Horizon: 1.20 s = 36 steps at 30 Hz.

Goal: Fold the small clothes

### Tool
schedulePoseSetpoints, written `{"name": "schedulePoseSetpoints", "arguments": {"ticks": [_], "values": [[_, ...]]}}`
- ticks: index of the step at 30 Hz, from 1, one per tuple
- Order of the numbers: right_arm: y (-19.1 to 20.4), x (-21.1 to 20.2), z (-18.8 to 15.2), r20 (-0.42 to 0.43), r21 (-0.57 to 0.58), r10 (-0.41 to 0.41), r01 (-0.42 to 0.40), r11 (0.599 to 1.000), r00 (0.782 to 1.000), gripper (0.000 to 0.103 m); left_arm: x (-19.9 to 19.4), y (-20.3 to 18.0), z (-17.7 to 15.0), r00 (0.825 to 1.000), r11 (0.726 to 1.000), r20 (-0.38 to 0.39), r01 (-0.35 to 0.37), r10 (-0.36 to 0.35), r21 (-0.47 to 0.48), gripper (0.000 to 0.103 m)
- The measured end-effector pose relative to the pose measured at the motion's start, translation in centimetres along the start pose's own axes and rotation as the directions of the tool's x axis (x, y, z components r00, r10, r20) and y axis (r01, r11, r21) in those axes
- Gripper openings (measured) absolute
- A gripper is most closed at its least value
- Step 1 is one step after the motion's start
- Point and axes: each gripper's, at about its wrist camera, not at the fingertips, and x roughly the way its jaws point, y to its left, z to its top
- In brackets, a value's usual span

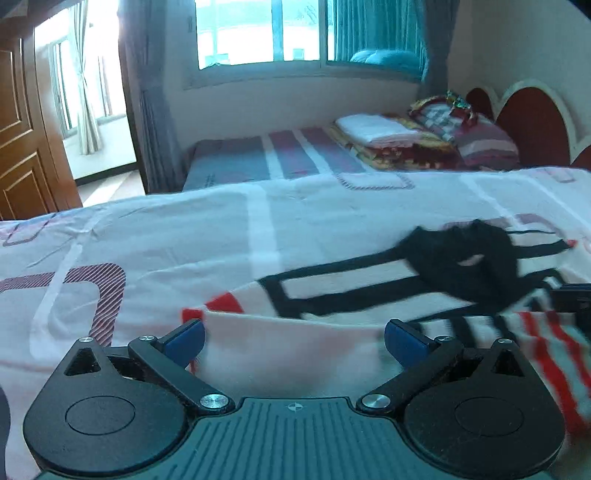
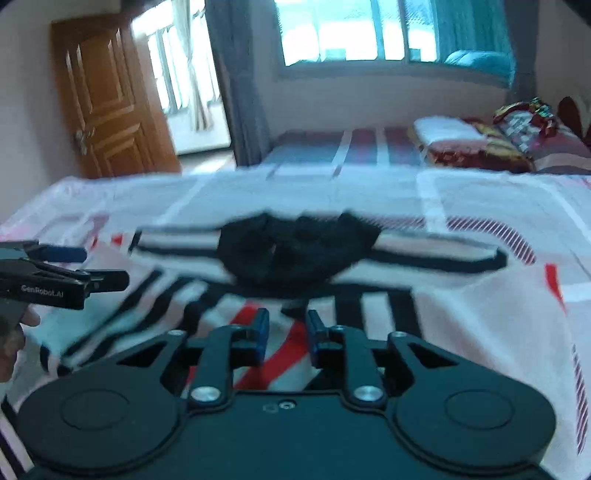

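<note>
A small white garment with black and red stripes (image 1: 332, 291) (image 2: 443, 314) lies spread on the bed. A crumpled black garment (image 1: 469, 266) (image 2: 295, 251) rests on its far part. My left gripper (image 1: 295, 334) is open wide, and a pale raised edge of the striped garment lies between its blue pads (image 1: 188, 339) without touching them. In the right wrist view the left gripper (image 2: 99, 266) enters from the left edge. My right gripper (image 2: 288, 332) has its pads close together on a bunched fold of the striped garment, just short of the black one.
The bed sheet (image 1: 166, 240) is white with grey and maroon patterns. Beyond it stands a second bed (image 1: 258, 155) with folded blankets and pillows (image 1: 424, 136). A wooden door (image 2: 110, 99) and a curtained window (image 1: 258, 33) are at the back. A person's hand (image 2: 14, 332) shows at the left.
</note>
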Motion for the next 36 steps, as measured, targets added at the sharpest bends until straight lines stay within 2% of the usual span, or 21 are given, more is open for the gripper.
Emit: {"name": "schedulePoseSetpoints", "arguments": {"ticks": [1, 2, 4, 5, 7, 8, 11, 13, 14, 16, 18, 20, 21, 23, 25, 26, 28, 30, 33, 36], "values": [[-0.8, 0.4, 0.1, -0.020, 0.026, -0.020, 0.021, 0.999, 1.000, 0.021, 1.3, 0.4, 0.0, 0.999, 1.000, -0.049, -0.014, 0.013, -0.004, 0.103], [-1.6, 1.2, 0.1, -0.058, 0.035, -0.054, 0.056, 0.998, 0.997, 0.020, 2.0, 0.9, -0.3, 0.997, 1.000, -0.073, 0.000, -0.002, -0.026, 0.103], [-2.2, 1.8, 0.1, -0.064, 0.006, -0.044, 0.044, 0.999, 0.997, 0.017, 1.5, 1.4, -0.2, 0.997, 0.998, -0.077, -0.010, 0.006, -0.056, 0.103], [-2.3, 1.4, 0.3, -0.070, 0.008, -0.047, 0.047, 0.999, 0.996, 0.017, 0.7, 1.4, -0.2, 0.998, 0.998, -0.061, -0.018, 0.014, -0.063, 0.103], [-2.8, -0.3, 1.0, -0.021, 0.017, -0.072, 0.072, 0.997, 0.997, 0.024, -1.5, 1.5, -0.9, 1.000, 0.995, -0.012, 0.011, -0.012, -0.096, 0.103], [-3.1, -1.4, 1.2, -0.002, 0.027, -0.070, 0.070, 0.997, 0.998, 0.024, -2.8, 1.4, -1.5, 1.000, 0.995, 0.006, 0.016, -0.016, -0.099, 0.103], [-3.2, -3.4, 0.5, 0.010, 0.010, -0.019, 0.019, 1.000, 1.000, 0.025, -5.0, 0.6, -3.6, 1.000, 0.996, 0.030, 0.004, -0.002, -0.089, 0.103], [-2.7, -3.8, -0.6, -0.020, -0.030, 0.016, -0.017, 0.999, 1.000, 0.023, -5.3, 0.1, -5.5, 0.999, 0.998, 0.010, -0.034, 0.034, -0.052, 0.103], [-2.4, -3.7, -1.4, -0.040, -0.067, 0.012, -0.015, 0.998, 0.999, 0.023, -4.8, 0.1, -6.3, 0.997, 0.997, -0.029, -0.070, 0.069, -0.022, 0.103], [-2.6, -2.5, -2.9, -0.084, -0.135, -0.054, 0.042, 0.990, 0.995, 0.023, -4.9, 0.6, -7.8, 0.998, 0.998, 0.011, -0.064, 0.064, -0.029, 0.103], [-3.8, -2.8, -3.3, -0.058, -0.085, -0.017, 0.012, 0.996, 0.998, 0.022, -5.4, 0.9, -7.4, 0.996, 0.996, -0.004, -0.091, 0.091, -0.018, 0.103], [-4.3, -3.6, -2.8, -0.062, -0.059, -0.043, 0.040, 0.997, 0.997, 0.021, -6.6, 0.9, -7.2, 0.992, 0.991, 0.008, -0.129, 0.129, 0.018, 0.103], [-4.4, -4.3, -2.6, -0.049, -0.058, -0.051, 0.048, 0.997, 0.997, 0.024, -7.1, 0.9, -7.3, 0.992, 0.991, 0.013, -0.129, 0.129, 0.020, 0.103], [-4.7, -5.9, -2.5, -0.013, -0.046, -0.021, 0.020, 0.999, 1.000, 0.025, -8.0, 0.7, -7.7, 0.993, 0.993, 0.009, -0.122, 0.121, 0.012, 0.103], [-4.4, -6.3, -2.8, -0.020, -0.064, 0.020, -0.021, 0.998, 1.000, 0.025, -8.0, 0.1, -8.5, 0.989, 0.988, -0.015, -0.148, 0.148, 0.032, 0.103], [-4.1, -6.0, -3.2, -0.043, -0.096, 0.019, -0.023, 0.995, 0.999, 0.025, -7.8, 0.1, -8.9, 0.988, 0.987, -0.014, -0.156, 0.156, 0.032, 0.103], [-4.0, -4.6, -4.3, -0.106, -0.150, -0.037, 0.021, 0.989, 0.994, 0.024, -7.8, 0.4, -9.0, 0.987, 0.987, -0.031, -0.160, 0.159, -0.018, 0.103], [-4.9, -4.7, -4.6, -0.085, -0.119, -0.040, 0.030, 0.992, 0.996, 0.025, -8.0, 0.0, -8.6, 0.980, 0.980, -0.051, -0.196, 0.195, -0.019, 0.103], [-5.1, -5.5, -3.9, -0.092, -0.134, -0.117, 0.105, 0.985, 0.989, 0.024, -9.3, -1.5, -8.7, 0.963, 0.964, -0.044, -0.264, 0.266, 0.028, 0.103], [-6.7, -7.3, -3.9, -0.094, -0.076, -0.067, 0.060, 0.995, 0.993, 0.025, -11.0, -2.8, -9.1, 0.956, 0.958, -0.057, -0.285, 0.286, 0.030, 0.103]]}}
